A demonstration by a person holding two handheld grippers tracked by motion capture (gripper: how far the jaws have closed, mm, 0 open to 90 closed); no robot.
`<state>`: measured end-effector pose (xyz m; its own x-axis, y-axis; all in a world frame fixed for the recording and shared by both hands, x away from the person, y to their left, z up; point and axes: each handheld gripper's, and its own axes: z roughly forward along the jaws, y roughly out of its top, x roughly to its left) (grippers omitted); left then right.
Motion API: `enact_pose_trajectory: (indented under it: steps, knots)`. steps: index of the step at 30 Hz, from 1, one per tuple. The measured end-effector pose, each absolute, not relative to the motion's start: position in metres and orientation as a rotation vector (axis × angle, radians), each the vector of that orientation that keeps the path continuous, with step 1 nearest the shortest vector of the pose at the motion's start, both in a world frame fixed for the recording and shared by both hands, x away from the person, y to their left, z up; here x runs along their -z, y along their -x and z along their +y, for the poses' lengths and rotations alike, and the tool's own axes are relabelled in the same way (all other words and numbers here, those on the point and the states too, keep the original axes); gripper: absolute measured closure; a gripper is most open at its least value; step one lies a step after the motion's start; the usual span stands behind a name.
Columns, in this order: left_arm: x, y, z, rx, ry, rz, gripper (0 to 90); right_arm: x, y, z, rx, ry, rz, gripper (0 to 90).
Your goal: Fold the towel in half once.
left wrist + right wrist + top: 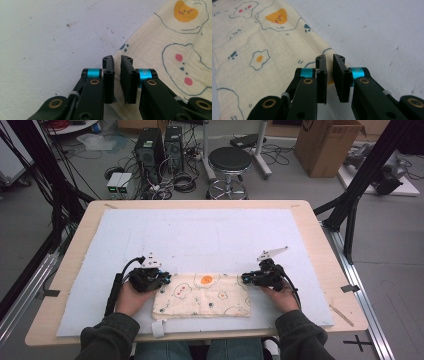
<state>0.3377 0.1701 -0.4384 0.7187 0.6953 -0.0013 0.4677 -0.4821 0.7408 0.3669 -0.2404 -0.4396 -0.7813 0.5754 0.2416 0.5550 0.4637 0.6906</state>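
A cream cartoon-printed cloth is flanked by two hand-held grippers on a padded worktop.

The light wooden worktop [320,235] is covered by a pale blue-white foam mat [210,235]. Near the mat's front edge, a cream rectangular cloth printed with fried eggs and small animals [202,296] is laid flat. The black left gripper [159,279] is placed at the cloth's far left corner, the black right gripper [250,278] at its far right corner. On both, the fingers are seen nearly pressed together, a narrow gap left between them over the cloth's edge, nothing visibly pinched.
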Motion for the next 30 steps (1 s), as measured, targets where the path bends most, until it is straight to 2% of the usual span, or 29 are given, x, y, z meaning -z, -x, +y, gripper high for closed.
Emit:
enact_pose_trajectory:
  steps: [12,21,30]
  knots:
    - [0.437,-0.335,0.170,-0.379,-2.182,0.883,80.2,0.442,-0.361,-0.250,-1.237,-1.058,2.646,78.7]
    - [0.423,-0.321,0.174,-0.362,-2.127,0.807,63.2,0.428,-0.347,-0.249,-1.315,-0.991,2.571,66.3]
    - [0.411,-0.307,0.188,-0.366,-2.011,0.795,55.6,0.417,-0.335,-0.248,-1.355,-0.940,2.520,58.0]
